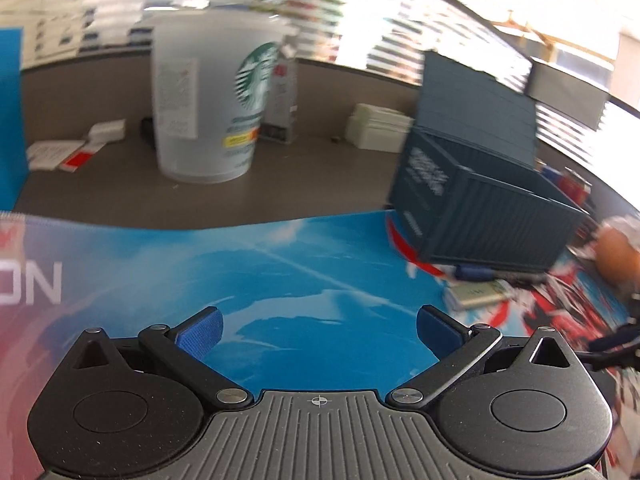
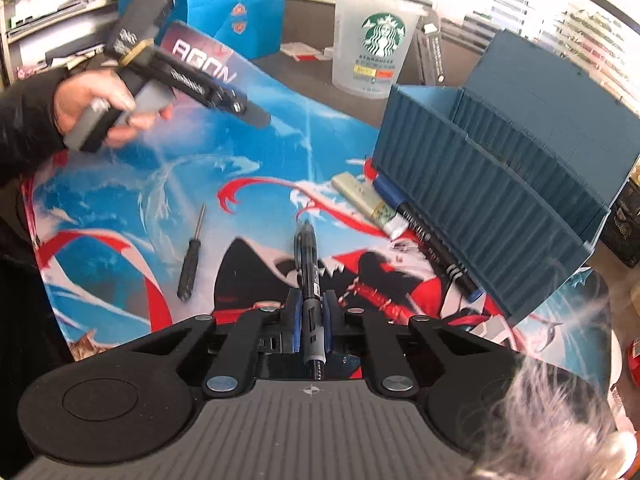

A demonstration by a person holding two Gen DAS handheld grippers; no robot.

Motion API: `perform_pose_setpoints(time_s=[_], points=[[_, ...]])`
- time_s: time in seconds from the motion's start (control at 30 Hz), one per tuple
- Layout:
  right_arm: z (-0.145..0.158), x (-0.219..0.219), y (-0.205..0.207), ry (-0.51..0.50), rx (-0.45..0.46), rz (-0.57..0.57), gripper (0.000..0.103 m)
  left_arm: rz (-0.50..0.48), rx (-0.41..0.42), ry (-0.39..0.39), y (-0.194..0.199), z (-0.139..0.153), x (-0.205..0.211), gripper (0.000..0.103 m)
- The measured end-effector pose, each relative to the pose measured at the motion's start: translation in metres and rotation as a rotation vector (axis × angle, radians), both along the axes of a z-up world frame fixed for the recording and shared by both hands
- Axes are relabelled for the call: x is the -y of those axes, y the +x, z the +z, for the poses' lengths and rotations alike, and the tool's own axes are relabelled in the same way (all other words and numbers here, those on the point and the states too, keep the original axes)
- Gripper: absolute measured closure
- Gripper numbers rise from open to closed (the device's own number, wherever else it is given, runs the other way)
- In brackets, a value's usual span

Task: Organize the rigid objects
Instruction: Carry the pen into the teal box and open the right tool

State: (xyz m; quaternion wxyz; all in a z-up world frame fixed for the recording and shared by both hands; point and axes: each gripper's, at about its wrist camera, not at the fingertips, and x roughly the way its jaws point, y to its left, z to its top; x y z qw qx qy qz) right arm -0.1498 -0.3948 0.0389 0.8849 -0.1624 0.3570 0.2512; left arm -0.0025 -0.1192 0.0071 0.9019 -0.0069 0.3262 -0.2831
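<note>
The left wrist camera sits low over the printed mat (image 1: 280, 264), facing level across it toward the Starbucks cup (image 1: 208, 104) close ahead; the right wrist camera rides higher, tilted down over the mat (image 2: 240, 168), farther from the cup (image 2: 374, 48); both views share mat, cup and blue container box (image 1: 476, 184) (image 2: 492, 184).

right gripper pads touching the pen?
Touching. Right wrist view: the right gripper has both blue pads pressed against the pen barrel, no gap either side.
</note>
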Motion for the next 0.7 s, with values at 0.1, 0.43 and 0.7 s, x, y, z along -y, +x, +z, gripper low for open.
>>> perform_pose_setpoints(time_s=[0.1, 0.43, 0.7], points=[[0.01, 0.001, 0.003, 0.008, 0.003, -0.009, 0.093, 0.063, -0.009, 0.018, 0.004, -0.004, -0.001, 0.0], [0.046, 0.005, 0.013, 0.041, 0.048, -0.036, 0.093, 0.151, 0.024, 0.086, 0.006, -0.006, -0.004, 0.0], [0.079, 0.011, 0.028, 0.111, 0.104, -0.054, 0.093, 0.15, 0.048, 0.114, 0.006, -0.008, 0.0, 0.0]])
